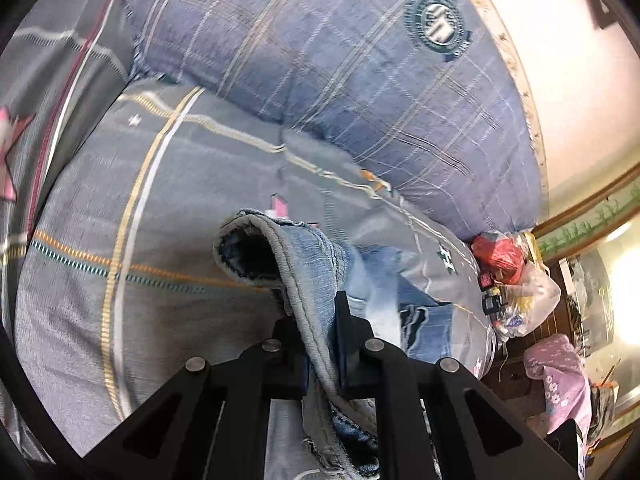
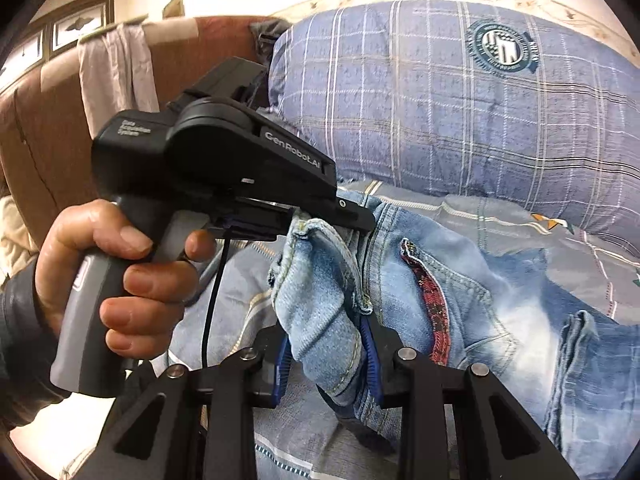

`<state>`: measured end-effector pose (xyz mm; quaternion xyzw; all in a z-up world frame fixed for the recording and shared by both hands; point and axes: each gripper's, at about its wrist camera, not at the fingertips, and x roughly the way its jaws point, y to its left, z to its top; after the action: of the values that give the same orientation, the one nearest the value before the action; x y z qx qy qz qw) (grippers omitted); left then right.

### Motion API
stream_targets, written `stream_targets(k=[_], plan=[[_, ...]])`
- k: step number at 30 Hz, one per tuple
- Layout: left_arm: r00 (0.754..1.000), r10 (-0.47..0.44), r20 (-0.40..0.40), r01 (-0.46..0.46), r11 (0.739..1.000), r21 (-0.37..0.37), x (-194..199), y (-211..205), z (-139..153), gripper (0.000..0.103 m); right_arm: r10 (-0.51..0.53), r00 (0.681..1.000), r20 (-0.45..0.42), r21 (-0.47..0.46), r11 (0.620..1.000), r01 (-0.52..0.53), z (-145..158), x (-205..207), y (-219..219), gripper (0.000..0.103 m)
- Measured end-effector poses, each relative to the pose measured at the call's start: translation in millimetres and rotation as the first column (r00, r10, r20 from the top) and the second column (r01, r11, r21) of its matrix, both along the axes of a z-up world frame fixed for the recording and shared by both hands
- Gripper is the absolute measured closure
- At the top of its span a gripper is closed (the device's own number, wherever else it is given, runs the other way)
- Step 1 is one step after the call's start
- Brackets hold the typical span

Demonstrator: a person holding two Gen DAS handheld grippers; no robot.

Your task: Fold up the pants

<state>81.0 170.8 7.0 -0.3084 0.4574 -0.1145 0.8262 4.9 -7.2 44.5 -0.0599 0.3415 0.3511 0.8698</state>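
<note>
I have left tool [image 1: 316,344] clamped on jeans [image 2: 460,300] hem, right tool [image 2: 326,364] clamped on waistband beside it, below pillow [image 2: 440,100]. Lift both evenly, keep edges aligned.

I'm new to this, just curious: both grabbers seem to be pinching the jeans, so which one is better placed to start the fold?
Probably neither alone. The left gripper and right gripper both clamp the jeans at the same bunched edge, so lifting together looks likeliest.

left hand-held gripper [image 1: 320,328] clamped, right hand-held gripper [image 2: 326,356] clamped
</note>
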Motion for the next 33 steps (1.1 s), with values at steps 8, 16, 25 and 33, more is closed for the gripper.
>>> stream_targets(k=[8, 16, 25, 33], plan=[[0.998, -0.045, 0.036, 0.043, 0.998, 0.047, 2, -30, 24, 0.093, -0.051, 0.999, 0.018, 0.064, 0.997, 0.049, 17, -1, -31, 0.071], [0.989, -0.125, 0.075, 0.118, 0.989, 0.091, 8, -76, 52, 0.093, -0.104, 0.994, 0.038, 0.105, 0.989, 0.100, 33, -2, -64, 0.071], [0.970, -0.221, 0.098, 0.206, 0.968, 0.144, 21, -150, 66, 0.093, -0.223, 0.974, 0.037, 0.160, 0.964, 0.214, 43, -4, -119, 0.071], [0.943, -0.322, 0.085, 0.301, 0.932, 0.200, 31, -222, 63, 0.093, -0.334, 0.943, 0.001, 0.197, 0.924, 0.327, 39, -9, -173, 0.071]])
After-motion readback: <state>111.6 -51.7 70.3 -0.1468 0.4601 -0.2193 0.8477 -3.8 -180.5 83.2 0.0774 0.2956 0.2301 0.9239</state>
